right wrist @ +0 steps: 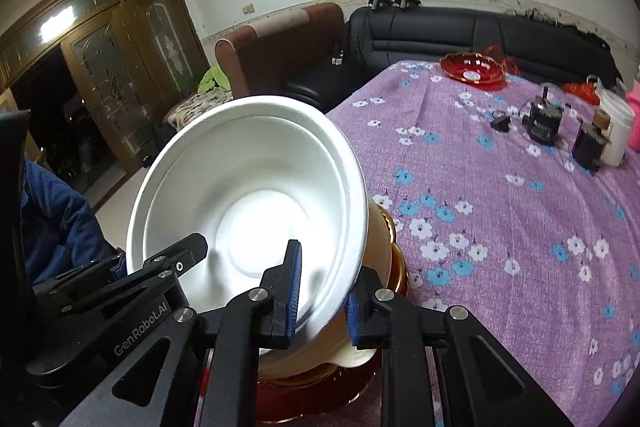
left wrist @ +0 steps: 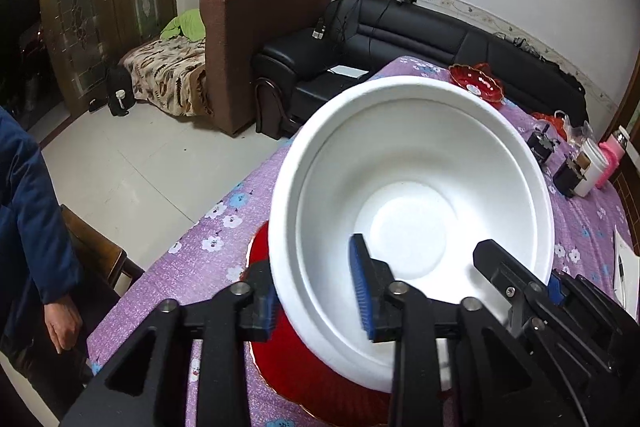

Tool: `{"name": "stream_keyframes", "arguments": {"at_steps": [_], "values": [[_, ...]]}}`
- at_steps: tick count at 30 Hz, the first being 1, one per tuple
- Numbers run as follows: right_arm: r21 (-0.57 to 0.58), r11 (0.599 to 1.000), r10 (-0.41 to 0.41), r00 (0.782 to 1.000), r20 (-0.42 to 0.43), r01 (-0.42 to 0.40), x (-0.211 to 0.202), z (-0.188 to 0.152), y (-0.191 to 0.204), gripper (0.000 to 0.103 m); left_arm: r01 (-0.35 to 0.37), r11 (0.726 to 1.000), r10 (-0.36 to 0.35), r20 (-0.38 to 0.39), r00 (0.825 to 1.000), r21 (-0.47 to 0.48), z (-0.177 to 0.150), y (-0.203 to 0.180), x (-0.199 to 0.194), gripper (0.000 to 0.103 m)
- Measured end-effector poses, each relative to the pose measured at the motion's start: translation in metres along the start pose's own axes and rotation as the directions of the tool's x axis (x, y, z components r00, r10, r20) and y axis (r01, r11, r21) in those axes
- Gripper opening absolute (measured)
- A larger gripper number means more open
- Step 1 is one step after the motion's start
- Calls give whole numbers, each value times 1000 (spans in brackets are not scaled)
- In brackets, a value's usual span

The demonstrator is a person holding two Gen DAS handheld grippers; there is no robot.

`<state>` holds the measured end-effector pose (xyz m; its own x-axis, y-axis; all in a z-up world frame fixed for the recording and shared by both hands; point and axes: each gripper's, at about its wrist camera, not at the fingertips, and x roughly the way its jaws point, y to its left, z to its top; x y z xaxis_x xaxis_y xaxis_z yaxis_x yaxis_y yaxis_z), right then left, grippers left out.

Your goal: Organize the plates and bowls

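Note:
A white bowl (left wrist: 412,203) is held tilted above a red plate (left wrist: 296,367) on the purple flowered tablecloth. My left gripper (left wrist: 316,301) is shut on the bowl's near-left rim, one blue pad inside and one outside. My right gripper (right wrist: 322,301) is shut on the opposite rim of the same white bowl (right wrist: 256,195). In the right wrist view a cream bowl with gold trim (right wrist: 380,239) sits under it, stacked on the red plate (right wrist: 304,399). The other gripper's fingers (left wrist: 504,267) reach into the left wrist view.
A red glass dish (right wrist: 472,71) stands at the table's far end. Two black motors (right wrist: 544,123), a white jar (right wrist: 616,131) and a pink object stand at far right. A person in blue (left wrist: 28,211) stands left. Sofas lie beyond the table.

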<state>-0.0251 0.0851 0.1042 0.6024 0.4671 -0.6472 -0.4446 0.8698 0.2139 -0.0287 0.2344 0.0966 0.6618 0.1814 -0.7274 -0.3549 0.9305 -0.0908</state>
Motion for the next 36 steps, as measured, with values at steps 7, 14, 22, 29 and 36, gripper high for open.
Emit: {"name": "stream_keyframes", "arguments": {"at_steps": [7, 14, 22, 29, 36], "values": [[16, 1000, -13, 1000, 23, 13, 3, 3, 0, 35, -10, 1000, 12, 81, 997, -23, 0, 12, -19, 68], [39, 999, 2, 998, 57, -4, -7, 3, 1, 50, -17, 999, 22, 132, 991, -40, -3, 20, -39, 73], [58, 998, 22, 997, 80, -27, -26, -4, 1, 56, -33, 999, 38, 184, 982, -27, -9, 17, -63, 76], [79, 996, 28, 995, 99, -36, -47, -15, -3, 62, -50, 999, 52, 226, 973, -14, -16, 12, -82, 80], [84, 996, 22, 993, 118, -33, -72, -35, -8, 63, -42, 999, 40, 245, 969, 4, -25, 2, -97, 81]]}}
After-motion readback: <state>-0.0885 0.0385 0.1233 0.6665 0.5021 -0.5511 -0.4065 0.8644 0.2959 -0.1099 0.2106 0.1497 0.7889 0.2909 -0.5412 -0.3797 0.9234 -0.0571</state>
